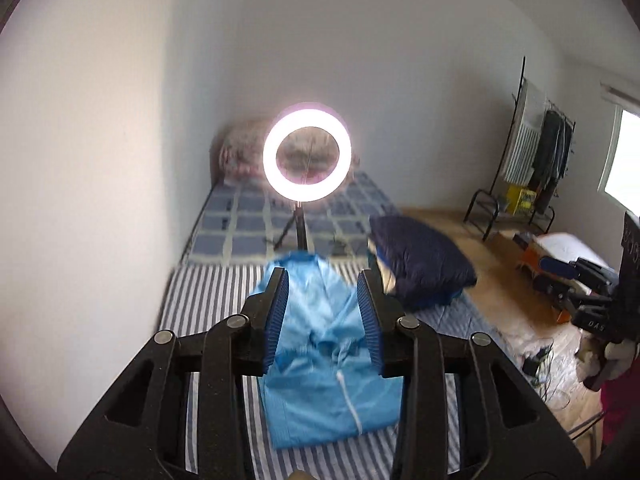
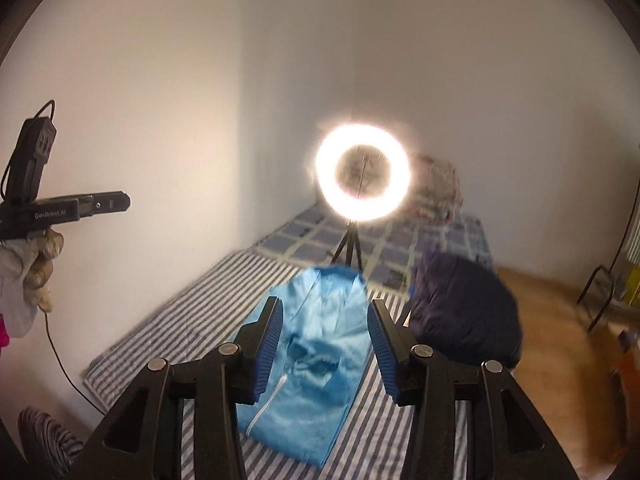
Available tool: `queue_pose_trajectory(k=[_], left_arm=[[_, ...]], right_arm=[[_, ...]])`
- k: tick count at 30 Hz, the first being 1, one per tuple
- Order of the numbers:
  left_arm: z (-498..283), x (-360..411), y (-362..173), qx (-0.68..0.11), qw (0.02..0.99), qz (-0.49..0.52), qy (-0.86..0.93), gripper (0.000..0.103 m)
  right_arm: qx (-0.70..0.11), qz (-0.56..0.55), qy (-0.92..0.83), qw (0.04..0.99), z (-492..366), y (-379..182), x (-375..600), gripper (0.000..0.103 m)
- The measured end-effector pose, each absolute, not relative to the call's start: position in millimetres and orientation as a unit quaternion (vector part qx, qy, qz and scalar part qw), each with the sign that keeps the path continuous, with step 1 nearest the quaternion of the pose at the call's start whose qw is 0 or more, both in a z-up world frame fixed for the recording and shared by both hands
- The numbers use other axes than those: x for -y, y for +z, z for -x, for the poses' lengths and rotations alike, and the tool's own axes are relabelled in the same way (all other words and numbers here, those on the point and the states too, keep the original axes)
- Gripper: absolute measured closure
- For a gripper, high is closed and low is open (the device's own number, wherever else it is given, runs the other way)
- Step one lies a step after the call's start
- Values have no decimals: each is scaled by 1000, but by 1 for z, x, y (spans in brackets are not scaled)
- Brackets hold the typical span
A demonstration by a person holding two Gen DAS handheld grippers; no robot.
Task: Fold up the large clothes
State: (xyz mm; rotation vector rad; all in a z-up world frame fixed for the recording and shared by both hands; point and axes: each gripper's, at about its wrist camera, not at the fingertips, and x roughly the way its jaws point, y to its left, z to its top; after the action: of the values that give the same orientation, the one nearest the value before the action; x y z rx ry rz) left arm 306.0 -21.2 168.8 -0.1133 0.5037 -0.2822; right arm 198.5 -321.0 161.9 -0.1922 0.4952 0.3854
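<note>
A: What's the biggest thing ahead of the tools?

B: The striped sheet point(image 1: 208, 300), grey and white bands, flat and soft, running under both grippers. Beyond it lies a blue checked blanket point(image 1: 248, 220).

A: And the garment?

B: A light blue garment point(image 1: 320, 360), thin and slightly shiny, folded into a rough rectangle with a collar at its far end and a white zipper point(image 1: 350, 400) down the near part. It lies on the striped sheet directly ahead of and below both grippers, framed between their fingers.

A: The grippers?

B: The left gripper point(image 1: 323, 320) has its black fingers with ribbed blue pads spread wide, nothing between them. The right gripper point(image 2: 325, 344) is the same: jaws apart, clear of the cloth.

A: Anything beside them?

B: To the right of the garment, a puffy dark navy bundle point(image 2: 464, 312), rounded like a pillow. Straight ahead, past the garment, a glowing ring light point(image 1: 307, 152) on a thin black tripod point(image 1: 298, 232). The gloved left hand point(image 2: 36, 268) shows at the right view's left edge.
</note>
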Motion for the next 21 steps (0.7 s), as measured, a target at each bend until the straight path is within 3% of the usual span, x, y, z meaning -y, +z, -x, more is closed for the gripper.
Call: queue_pose_trajectory(k=[2,5,9,21], left_arm=[[-318,19,186,-247,958,58,-136,59],[-343,18,194,-254,957,52,-132,59],[-401,20,165,-288,947,51,-135,59],[-643,25,-45,-439,872,141,-166,59]], right_arm=[[-235,99,183,949,-208,178,319,46],[-229,106,174,952,-234,189,316,45],[-250,88,180,947,-283,172,317,45],[-349,53,206,913,-489,17,302,45]])
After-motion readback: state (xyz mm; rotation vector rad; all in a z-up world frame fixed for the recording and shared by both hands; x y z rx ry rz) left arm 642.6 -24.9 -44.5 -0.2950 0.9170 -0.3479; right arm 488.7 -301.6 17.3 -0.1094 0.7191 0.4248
